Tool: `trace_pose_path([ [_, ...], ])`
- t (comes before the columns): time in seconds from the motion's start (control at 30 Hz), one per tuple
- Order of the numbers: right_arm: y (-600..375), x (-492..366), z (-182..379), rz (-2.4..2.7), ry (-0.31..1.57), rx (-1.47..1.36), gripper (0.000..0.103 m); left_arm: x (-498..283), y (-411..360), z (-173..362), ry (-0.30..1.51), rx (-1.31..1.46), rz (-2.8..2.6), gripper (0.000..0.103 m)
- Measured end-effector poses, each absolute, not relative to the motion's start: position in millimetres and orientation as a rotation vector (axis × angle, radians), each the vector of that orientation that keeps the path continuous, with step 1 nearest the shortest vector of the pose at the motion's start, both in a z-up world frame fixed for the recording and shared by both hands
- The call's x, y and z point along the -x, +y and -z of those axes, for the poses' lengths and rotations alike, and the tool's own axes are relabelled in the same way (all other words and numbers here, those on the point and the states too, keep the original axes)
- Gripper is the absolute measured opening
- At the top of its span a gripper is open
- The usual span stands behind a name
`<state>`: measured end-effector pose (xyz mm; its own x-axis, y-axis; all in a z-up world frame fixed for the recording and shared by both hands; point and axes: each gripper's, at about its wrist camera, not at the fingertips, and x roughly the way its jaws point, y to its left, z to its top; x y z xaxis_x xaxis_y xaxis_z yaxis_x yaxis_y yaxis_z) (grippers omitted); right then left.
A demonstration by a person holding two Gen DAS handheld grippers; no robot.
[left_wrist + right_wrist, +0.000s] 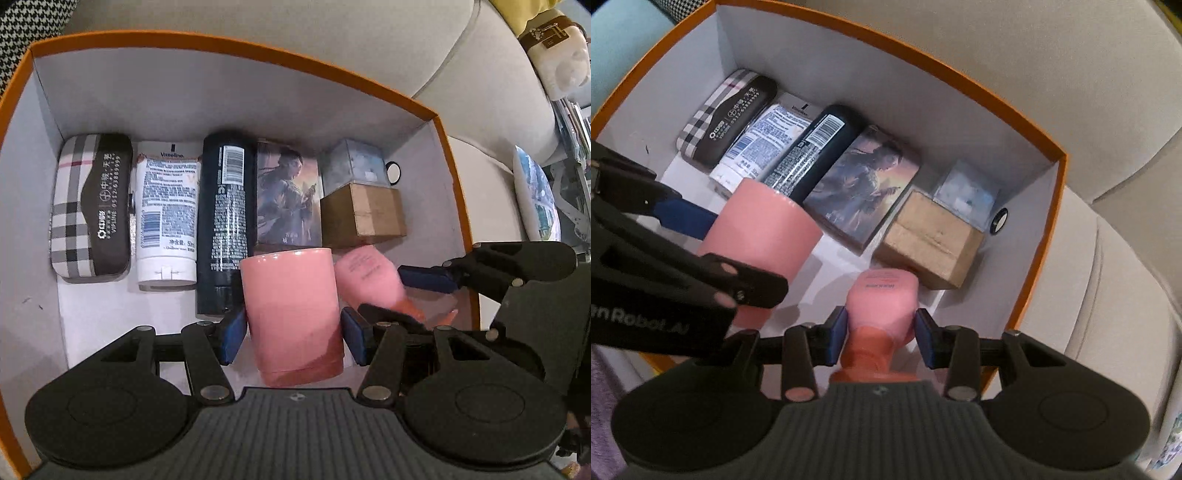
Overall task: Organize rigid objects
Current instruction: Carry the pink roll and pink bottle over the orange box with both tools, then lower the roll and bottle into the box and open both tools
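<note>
Two pinks descend together: left gripper clamps the pink cup, right gripper pinches the pink bottle, both over the orange box's bare near floor, completing the far row.

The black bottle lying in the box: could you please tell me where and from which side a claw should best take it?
Grip the black bottle across its narrow cap end, from above. It lies flat, wedged between the white tube and the picture box; only that end juts clear of them.
</note>
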<state>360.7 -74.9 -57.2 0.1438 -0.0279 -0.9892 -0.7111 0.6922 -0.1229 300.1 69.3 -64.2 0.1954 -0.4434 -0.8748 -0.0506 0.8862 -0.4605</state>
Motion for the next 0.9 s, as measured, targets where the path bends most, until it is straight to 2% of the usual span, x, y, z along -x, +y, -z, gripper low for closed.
trace_pose_path([
  [0.1, -73, -361, 59, -0.568, 1.375, 0.726, 0.037, -302, 65, 69, 1.381, 0.445, 0.291, 0.063],
  [0.33, -78, -370, 53, -0.593, 1.401, 0.723, 0.036, -307, 57, 79, 1.415, 0.462, 0.280, 0.064],
  [0.4, -81, -370, 51, -0.599, 1.402, 0.720, 0.029, -307, 52, 81, 1.418, 0.444, 0.275, 0.064],
  [0.73, -94, -356, 41, -0.761, 1.354, 0.840, 0.027, -308, 27, 91, 1.448, 0.383, 0.272, 0.064],
  [0.77, -93, -353, 44, -0.776, 1.345, 0.861, 0.023, -309, 24, 92, 1.445, 0.380, 0.271, 0.064],
  [0.9, -93, -351, 49, -0.808, 1.302, 0.844, 0.021, -307, 21, 93, 1.422, 0.360, 0.263, 0.064],
])
